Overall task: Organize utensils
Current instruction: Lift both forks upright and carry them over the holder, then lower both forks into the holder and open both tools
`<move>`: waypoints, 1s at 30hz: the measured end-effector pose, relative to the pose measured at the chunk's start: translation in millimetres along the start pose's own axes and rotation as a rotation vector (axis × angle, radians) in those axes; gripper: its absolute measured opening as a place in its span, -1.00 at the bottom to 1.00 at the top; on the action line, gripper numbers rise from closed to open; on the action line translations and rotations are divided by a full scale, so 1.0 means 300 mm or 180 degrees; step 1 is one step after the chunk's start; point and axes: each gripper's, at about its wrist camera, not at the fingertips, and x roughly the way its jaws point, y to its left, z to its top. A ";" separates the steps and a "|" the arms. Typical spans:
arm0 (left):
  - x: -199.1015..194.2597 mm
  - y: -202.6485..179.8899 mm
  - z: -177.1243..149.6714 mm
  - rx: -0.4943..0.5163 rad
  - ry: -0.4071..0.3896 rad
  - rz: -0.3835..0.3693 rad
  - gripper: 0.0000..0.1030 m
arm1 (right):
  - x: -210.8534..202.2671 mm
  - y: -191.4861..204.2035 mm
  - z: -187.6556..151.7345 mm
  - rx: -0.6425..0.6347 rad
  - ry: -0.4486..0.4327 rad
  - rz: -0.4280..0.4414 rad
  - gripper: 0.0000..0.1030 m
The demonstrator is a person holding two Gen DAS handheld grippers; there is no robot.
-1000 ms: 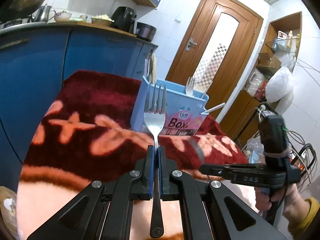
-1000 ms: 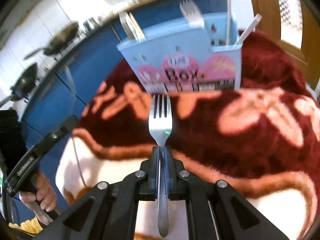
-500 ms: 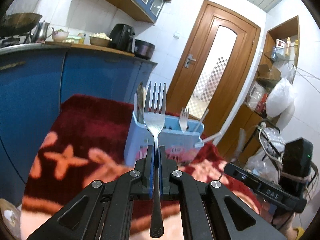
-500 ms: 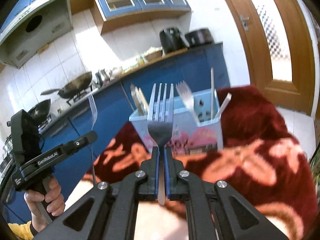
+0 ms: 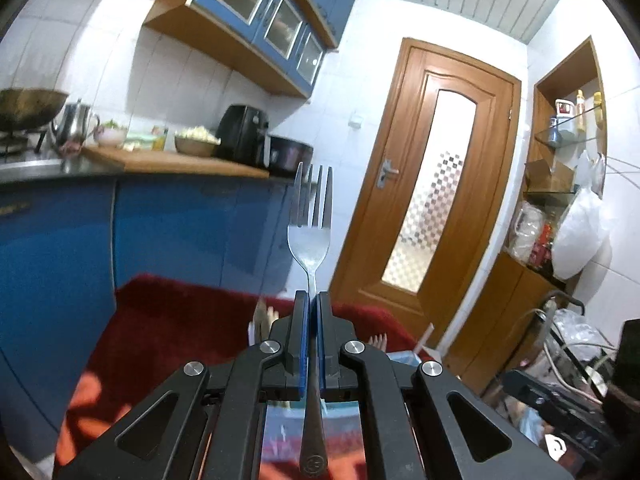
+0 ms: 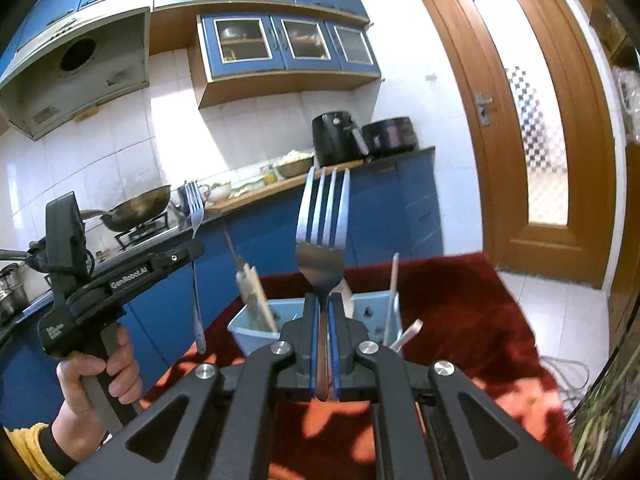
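My left gripper (image 5: 312, 300) is shut on a steel fork (image 5: 311, 216) whose tines point up. The right gripper (image 6: 323, 300) is likewise shut on a second fork (image 6: 322, 240), also tines up. A light blue utensil box (image 6: 250, 328) stands on the red blanket just beyond and below the right gripper, holding chopsticks (image 6: 252, 292) and white sticks (image 6: 394, 280). In the right wrist view the left gripper (image 6: 195, 246) hovers left of the box with its fork (image 6: 195, 208). In the left wrist view my fingers hide most of the box (image 5: 404, 358).
A red blanket (image 6: 460, 300) with orange patterns covers the surface. Blue cabinets (image 5: 160, 232) and a counter with a wok (image 6: 136, 208) and an air fryer (image 6: 336, 136) stand behind. A wooden door (image 5: 436, 200) is to the right, with shelves and bags (image 5: 580, 232) beyond.
Both grippers have risen and tipped upward with their forks. The box has dropped low in both views, and the kitchen wall and cabinets now fill the upper part.
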 end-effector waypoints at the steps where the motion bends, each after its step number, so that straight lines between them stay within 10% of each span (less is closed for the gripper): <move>1: 0.014 -0.001 0.006 0.0022 -0.0035 0.0009 -0.93 | 0.004 -0.005 0.013 -0.0014 -0.0031 -0.0030 -0.88; 20: 0.198 0.053 -0.080 0.0105 -0.0270 0.0173 -0.93 | 0.254 -0.038 -0.015 -0.0299 0.0151 -0.0444 -0.88; 30: 0.202 0.046 -0.134 0.0124 0.0053 0.0114 -0.73 | 0.272 -0.043 -0.051 -0.0193 0.0270 -0.0327 -0.64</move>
